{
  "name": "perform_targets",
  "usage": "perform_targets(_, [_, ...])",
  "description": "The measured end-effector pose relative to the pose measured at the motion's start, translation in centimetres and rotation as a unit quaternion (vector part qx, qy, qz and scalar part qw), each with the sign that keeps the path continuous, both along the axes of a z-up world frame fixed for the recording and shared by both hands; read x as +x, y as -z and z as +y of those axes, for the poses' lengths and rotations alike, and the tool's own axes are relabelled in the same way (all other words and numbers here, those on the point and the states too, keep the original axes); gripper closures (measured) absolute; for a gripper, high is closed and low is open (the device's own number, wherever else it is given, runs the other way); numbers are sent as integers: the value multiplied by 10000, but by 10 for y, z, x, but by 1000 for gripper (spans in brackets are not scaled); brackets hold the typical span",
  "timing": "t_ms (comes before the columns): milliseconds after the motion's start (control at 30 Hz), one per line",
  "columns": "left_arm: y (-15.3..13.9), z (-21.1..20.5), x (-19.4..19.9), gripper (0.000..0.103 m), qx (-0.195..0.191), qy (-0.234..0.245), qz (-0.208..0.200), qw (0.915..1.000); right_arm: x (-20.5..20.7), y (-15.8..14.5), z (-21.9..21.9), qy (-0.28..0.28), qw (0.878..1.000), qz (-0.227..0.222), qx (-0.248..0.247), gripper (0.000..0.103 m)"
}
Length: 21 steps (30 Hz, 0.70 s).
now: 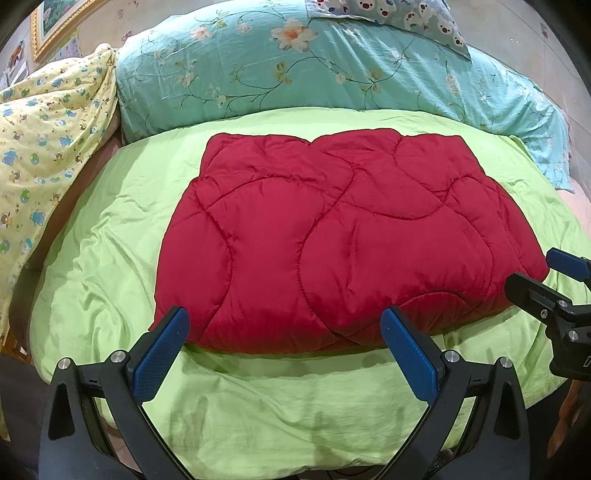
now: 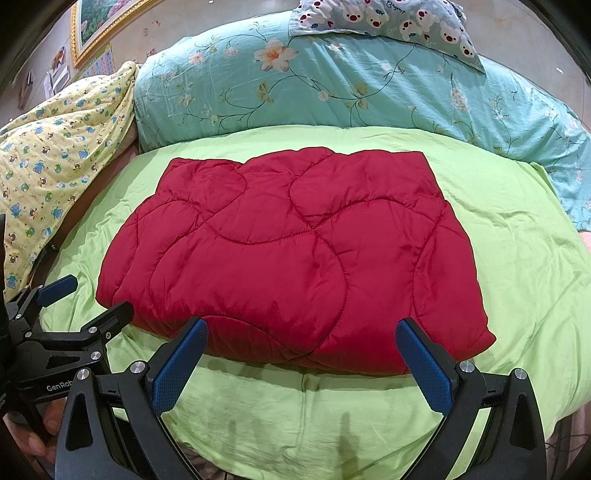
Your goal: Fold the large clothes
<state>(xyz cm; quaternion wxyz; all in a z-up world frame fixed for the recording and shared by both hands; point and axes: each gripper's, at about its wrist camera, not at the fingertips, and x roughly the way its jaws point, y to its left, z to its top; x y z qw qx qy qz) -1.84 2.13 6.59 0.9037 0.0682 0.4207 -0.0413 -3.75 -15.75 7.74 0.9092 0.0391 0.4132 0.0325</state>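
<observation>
One folded red quilt [image 1: 332, 240] on green sheet [image 1: 110, 277]

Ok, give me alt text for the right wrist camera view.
A folded red quilted garment lies flat on a lime green sheet, with the open right tool just short of its near edge. The open left tool is at the left; a teal floral duvet lies behind.

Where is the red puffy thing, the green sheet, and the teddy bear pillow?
red quilted garment [image 1: 332, 243], left wrist view, middle of its top.
green sheet [image 1: 110, 266], left wrist view, bare part left of the garment.
bear-print pillow [image 2: 388, 16], right wrist view, its printed face at the top.
</observation>
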Motion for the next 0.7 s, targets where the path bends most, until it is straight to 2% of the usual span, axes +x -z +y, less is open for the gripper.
perform_targets(700, [5, 4, 5, 0, -36, -31, 42, 10000, 5, 7, -2, 77, 9999, 71, 38, 1])
